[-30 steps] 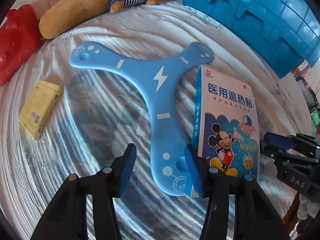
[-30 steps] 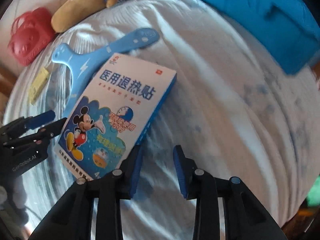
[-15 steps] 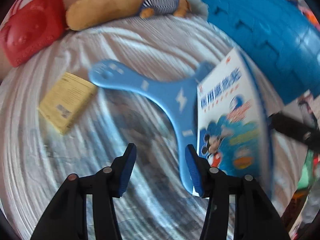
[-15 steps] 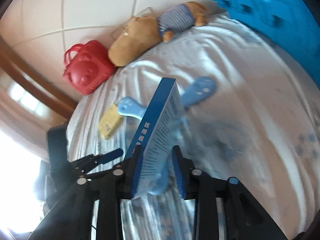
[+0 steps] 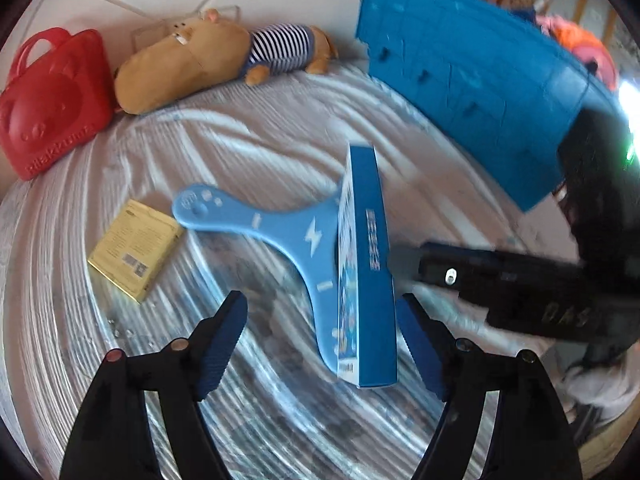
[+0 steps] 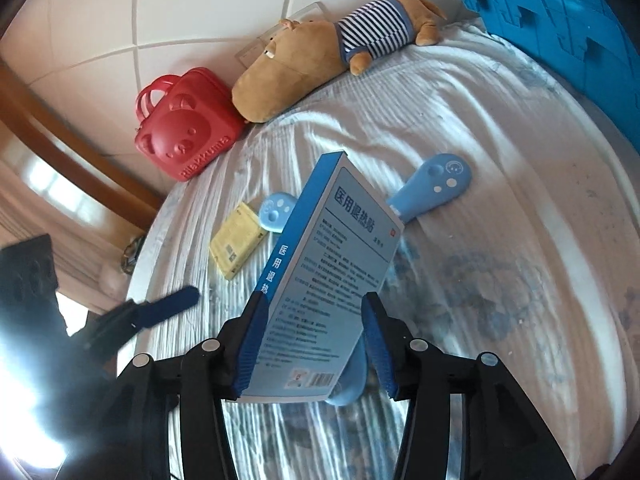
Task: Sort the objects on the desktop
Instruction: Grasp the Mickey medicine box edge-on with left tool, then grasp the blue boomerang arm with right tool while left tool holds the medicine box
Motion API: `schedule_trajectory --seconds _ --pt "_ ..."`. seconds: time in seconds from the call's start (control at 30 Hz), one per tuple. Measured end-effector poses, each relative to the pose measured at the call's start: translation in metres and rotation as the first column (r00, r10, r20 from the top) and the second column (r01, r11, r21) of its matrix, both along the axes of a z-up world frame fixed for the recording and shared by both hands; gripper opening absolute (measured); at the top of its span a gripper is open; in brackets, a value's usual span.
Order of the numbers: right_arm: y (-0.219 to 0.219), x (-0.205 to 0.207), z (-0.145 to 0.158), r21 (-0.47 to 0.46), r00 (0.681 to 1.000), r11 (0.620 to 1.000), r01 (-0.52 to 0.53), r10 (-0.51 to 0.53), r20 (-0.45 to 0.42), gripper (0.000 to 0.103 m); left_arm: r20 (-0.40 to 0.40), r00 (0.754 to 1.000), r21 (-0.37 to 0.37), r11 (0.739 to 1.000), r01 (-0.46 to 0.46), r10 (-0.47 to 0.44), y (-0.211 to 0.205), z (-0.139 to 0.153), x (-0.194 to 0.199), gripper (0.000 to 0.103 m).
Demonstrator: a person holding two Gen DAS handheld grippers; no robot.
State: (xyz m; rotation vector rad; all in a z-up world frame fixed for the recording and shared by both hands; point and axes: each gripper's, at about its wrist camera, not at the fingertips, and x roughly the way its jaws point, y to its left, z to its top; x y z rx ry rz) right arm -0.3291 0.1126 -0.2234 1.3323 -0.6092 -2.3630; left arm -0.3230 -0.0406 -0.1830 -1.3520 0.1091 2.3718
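Note:
A blue-and-white medicine box (image 6: 320, 280) stands up on edge between the fingers of my right gripper (image 6: 315, 299), whose jaws are opening. The left pad (image 6: 254, 344) lies against the box's spine. A gap shows between the right pad (image 6: 378, 344) and the box. In the left wrist view the same box (image 5: 366, 280) rises over a blue boomerang (image 5: 260, 224). My left gripper (image 5: 320, 300) is open wide and still opening, and touches nothing. A right gripper finger (image 5: 404, 256) sits at the box's right side.
On the white cloth (image 5: 240, 140) lie a flat yellow box (image 5: 134, 248), a red bear-faced bag (image 5: 52, 100) and a brown plush in a striped shirt (image 5: 200, 60). A big blue crate (image 5: 480, 92) stands at the right. The cloth's left edge (image 6: 148, 264) drops off.
The box went from flat, picture side up, to standing on edge between my right fingers. Both grippers rose and spread, the left one much wider. The right camera tilted up.

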Motion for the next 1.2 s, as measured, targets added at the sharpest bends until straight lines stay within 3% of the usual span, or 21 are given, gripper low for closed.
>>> schedule_trajectory --seconds 0.07,0.13,0.17,0.3,0.47,0.5,0.6,0.7,0.77,0.8,0.83,0.97,1.07,1.2 --pt "0.001 0.001 0.000 0.008 1.000 1.000 -0.008 0.008 -0.001 0.048 0.012 1.000 -0.027 0.999 0.017 -0.017 0.008 -0.009 0.003 0.073" --pt "0.002 0.003 0.001 0.021 1.000 1.000 -0.013 0.013 -0.004 0.048 0.036 0.999 -0.038 0.999 0.034 -0.033 0.017 -0.018 0.009 0.028" --pt "0.003 0.005 0.001 0.027 1.000 1.000 -0.008 0.008 -0.005 0.048 0.042 0.999 -0.035 0.999 0.033 -0.032 0.019 -0.021 0.009 0.023" --pt "0.012 0.014 0.003 0.064 1.000 0.998 0.022 -0.021 -0.006 0.048 0.048 0.999 -0.016 0.999 0.028 -0.027 0.023 -0.024 0.010 0.019" --pt "0.016 0.016 0.006 0.130 0.999 0.991 0.044 -0.044 0.000 0.048 -0.018 0.998 -0.012 0.998 -0.054 0.054 -0.005 -0.004 0.007 0.019" --pt "0.015 0.015 0.007 0.132 0.999 0.990 0.044 -0.044 -0.003 0.050 -0.028 0.996 -0.012 0.997 -0.082 0.082 -0.016 0.000 0.006 0.019" --pt "0.002 0.007 0.010 0.156 0.999 0.987 0.039 -0.036 -0.019 0.071 -0.056 0.985 -0.014 0.986 -0.164 0.163 -0.050 0.010 0.002 0.019" --pt "-0.017 -0.005 0.000 0.205 1.000 0.979 0.020 -0.019 -0.006 0.071 -0.077 0.968 -0.036 0.969 -0.243 0.239 -0.084 0.012 0.001 0.019" --pt "-0.031 -0.014 -0.010 0.240 1.000 0.971 0.006 -0.009 0.009 0.059 -0.074 0.958 -0.038 0.959 -0.280 0.276 -0.104 0.008 0.000 0.019" --pt "-0.038 -0.018 -0.017 0.264 1.000 0.964 -0.003 -0.003 0.023 0.042 -0.072 0.953 -0.039 0.954 -0.298 0.294 -0.114 0.005 -0.001 0.019" --pt "-0.044 -0.022 -0.024 0.289 0.999 0.957 -0.013 0.002 0.038 0.034 -0.072 0.951 -0.033 0.953 -0.303 0.300 -0.121 0.003 0.000 0.019" --pt "-0.064 -0.036 -0.051 0.356 0.996 0.934 -0.036 0.006 0.084 0.034 -0.071 0.955 -0.029 0.956 -0.291 0.288 -0.127 -0.006 0.002 0.019" --pt "-0.073 -0.045 -0.067 0.407 0.994 0.913 -0.037 -0.006 0.105 0.046 -0.043 0.960 -0.014 0.961 -0.277 0.277 -0.124 -0.016 -0.003 0.019" --pt "-0.081 -0.052 -0.077 0.474 0.996 0.880 -0.036 -0.008 0.091 0.047 -0.013 0.966 -0.013 0.966 -0.259 0.259 -0.121 -0.030 -0.012 0.019"
